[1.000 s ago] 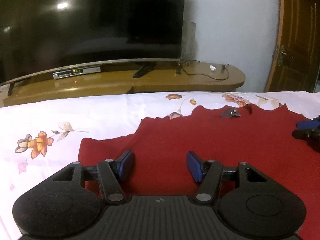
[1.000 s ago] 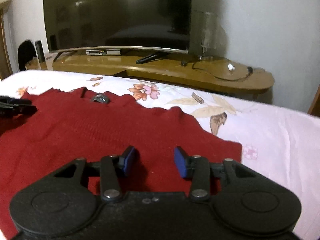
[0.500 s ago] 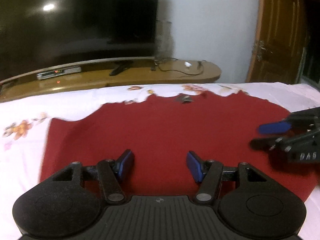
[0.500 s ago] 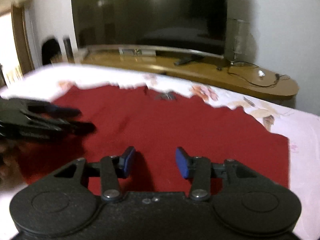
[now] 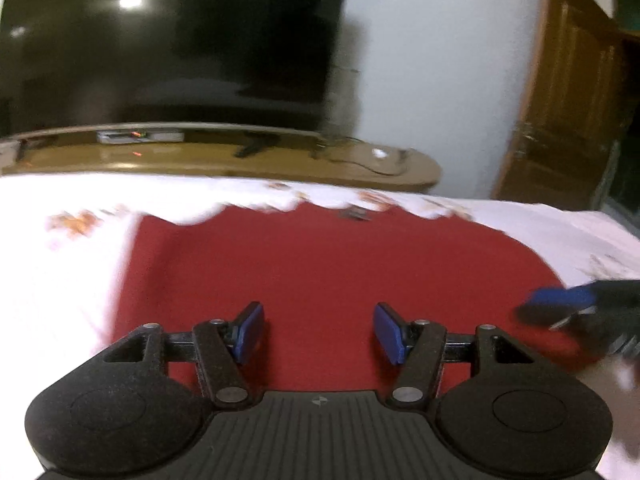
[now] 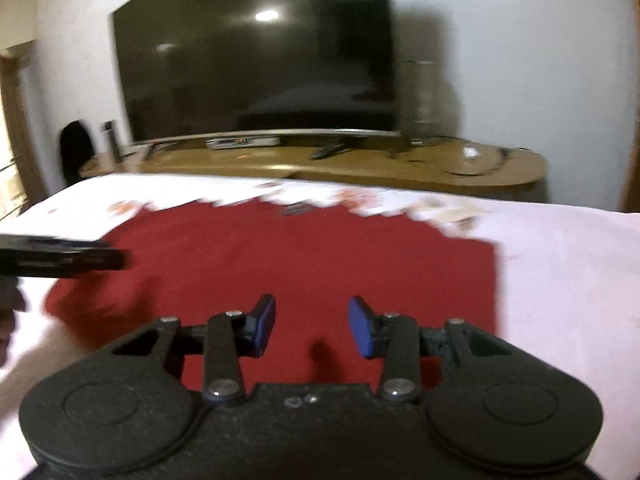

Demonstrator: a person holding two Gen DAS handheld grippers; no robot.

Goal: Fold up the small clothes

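Note:
A dark red knitted garment (image 5: pixel 328 264) lies spread flat on a white floral bed sheet (image 5: pixel 60 272); it also shows in the right wrist view (image 6: pixel 304 264). My left gripper (image 5: pixel 319 332) is open and empty, held above the garment's near edge. My right gripper (image 6: pixel 312 326) is open and empty, also above the near edge. The right gripper appears blurred at the right of the left wrist view (image 5: pixel 576 308). The left gripper appears at the left of the right wrist view (image 6: pixel 64 258).
A large dark TV (image 5: pixel 168 48) stands on a low wooden console (image 5: pixel 240 160) beyond the bed. A wooden door (image 5: pixel 568 92) is at the right. The sheet (image 6: pixel 560 280) extends on both sides of the garment.
Both grippers have pulled back and risen, so more of the red garment shows. Both views are motion-blurred. The jaws have stayed open.

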